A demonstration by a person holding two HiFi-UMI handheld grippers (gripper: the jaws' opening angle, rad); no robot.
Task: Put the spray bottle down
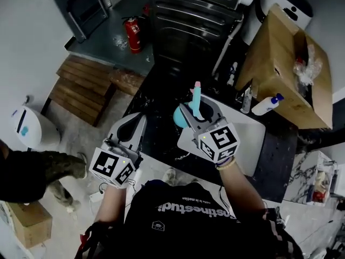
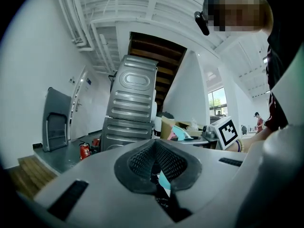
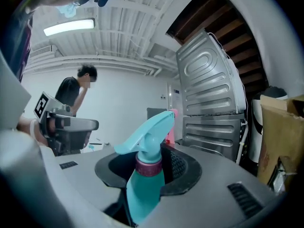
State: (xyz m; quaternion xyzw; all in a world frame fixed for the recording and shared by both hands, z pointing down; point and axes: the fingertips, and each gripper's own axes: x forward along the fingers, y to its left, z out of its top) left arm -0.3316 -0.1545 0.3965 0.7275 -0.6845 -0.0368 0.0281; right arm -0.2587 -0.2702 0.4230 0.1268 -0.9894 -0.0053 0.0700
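A teal spray bottle [image 1: 195, 104] with a pink nozzle tip and a maroon collar stands upright between the pads of my right gripper [image 1: 197, 113], which is shut on its body. In the right gripper view the bottle [image 3: 145, 184] fills the gap between the jaws of the right gripper [image 3: 148, 171], trigger head pointing up and right. It hangs over a white board [image 1: 253, 142] on the dark counter [image 1: 161, 104]. My left gripper [image 1: 131, 127] is lower left, holding nothing, its pads [image 2: 142, 161] together. The left gripper view shows the bottle [image 2: 183, 132] in the distance.
A white pump bottle [image 1: 267, 105] lies by a cardboard box [image 1: 285, 69] at the right. A ribbed metal appliance [image 1: 188, 15] stands behind the counter. A red fire extinguisher [image 1: 133, 35] and wooden steps [image 1: 81, 88] are at the left. Another person's arm [image 1: 38, 171] reaches in lower left.
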